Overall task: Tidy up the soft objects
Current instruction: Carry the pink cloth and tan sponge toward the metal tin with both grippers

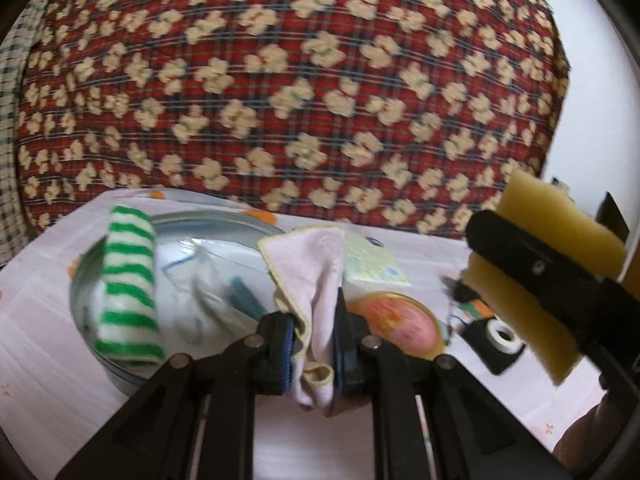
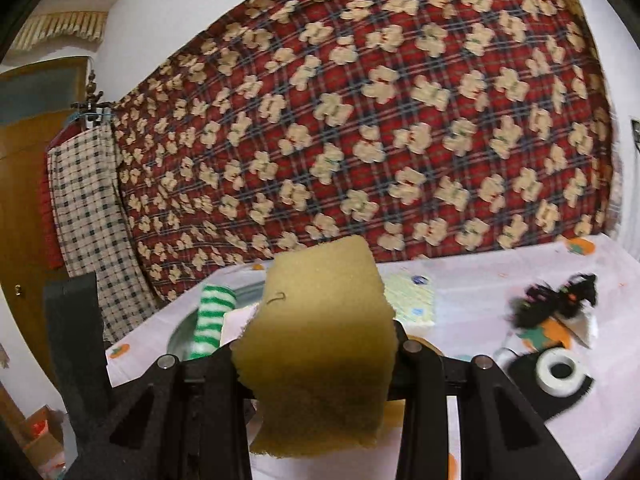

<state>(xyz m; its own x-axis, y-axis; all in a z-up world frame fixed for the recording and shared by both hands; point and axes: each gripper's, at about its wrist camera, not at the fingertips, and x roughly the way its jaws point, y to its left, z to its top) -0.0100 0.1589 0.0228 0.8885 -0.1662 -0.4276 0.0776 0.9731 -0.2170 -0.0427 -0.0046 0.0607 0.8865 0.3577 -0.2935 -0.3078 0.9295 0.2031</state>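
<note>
Both tongs loaded, heading for the metal basin

The red plaid quilt (image 1: 300, 92) fills the upper frame in both views, with the pale tabletop (image 1: 44, 344) below it. At lower left of the left wrist view sits the round metal basin (image 1: 80, 280), a green-striped rolled cloth (image 1: 128, 284) leaning on its near rim. The left tongs (image 1: 314, 344) are closed narrowly on a pale pink cloth (image 1: 312, 276), which hangs loose below the pads. The right tongs (image 2: 316, 356), at mid width, clamp a yellow sponge (image 2: 320, 344) at centre frame. Judged from this, the step is carrying both soft things to the basin: each should be brought over open basin space, clear of the striped roll, and lowered before release so the limp cloth does not drape across the rim. A tape roll (image 2: 558, 372) at lower right stays out of it.
</note>
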